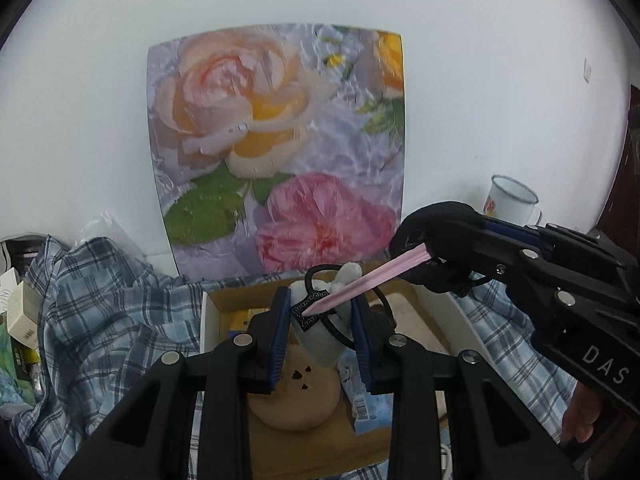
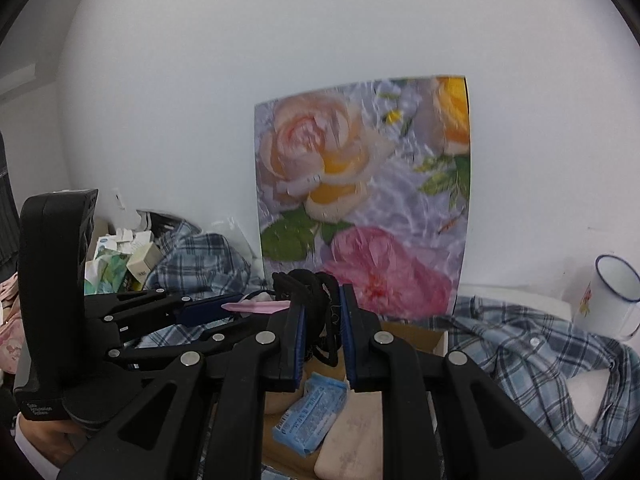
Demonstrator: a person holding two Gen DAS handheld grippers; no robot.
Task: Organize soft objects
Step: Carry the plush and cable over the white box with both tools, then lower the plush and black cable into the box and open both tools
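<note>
A plain white wall (image 1: 480, 80) is seen behind, with a large floral rose-print panel (image 1: 276, 148) leaned against it. A rumpled blue-and-white plaid cloth (image 1: 100, 312) is spread around an open cardboard box (image 1: 240, 300). Above the box's far edge, a pale grey soft plush toy (image 1: 324, 340) is gripped in the partly closed jaws of the left gripper (image 1: 322, 330). A black fabric bundle (image 2: 316, 312) is clamped in the tightly closed right gripper (image 2: 323, 338), beside the toy.

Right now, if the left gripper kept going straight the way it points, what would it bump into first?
Probably the tan round cushion in the cardboard box below the left gripper; it already grips a grey plush toy. Depth is uncertain.
</note>
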